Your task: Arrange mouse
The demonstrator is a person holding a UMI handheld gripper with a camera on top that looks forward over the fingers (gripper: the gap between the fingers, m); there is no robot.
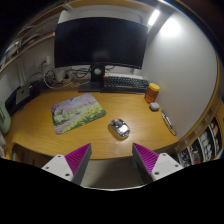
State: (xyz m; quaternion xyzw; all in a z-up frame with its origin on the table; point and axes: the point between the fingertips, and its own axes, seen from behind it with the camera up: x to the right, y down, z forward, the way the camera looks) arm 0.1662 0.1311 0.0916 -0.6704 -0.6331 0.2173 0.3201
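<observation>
Just one mouse (119, 127) beyond open claw (112, 161)

On the desk (100, 128): 1 mouse (119, 127), 1 monitor (100, 42), 1 keyboard (124, 84), 1 mousepad (77, 113).

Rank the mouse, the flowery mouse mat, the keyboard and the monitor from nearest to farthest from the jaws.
1. mouse, just ahead of the open gripper
2. mouse mat, ahead to the left
3. keyboard, at the desk's back
4. monitor, behind the keyboard

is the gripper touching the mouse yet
Apart. The gripper view shows bare desk between the gripper and the mouse, which lies ahead of the open fingers.
</observation>
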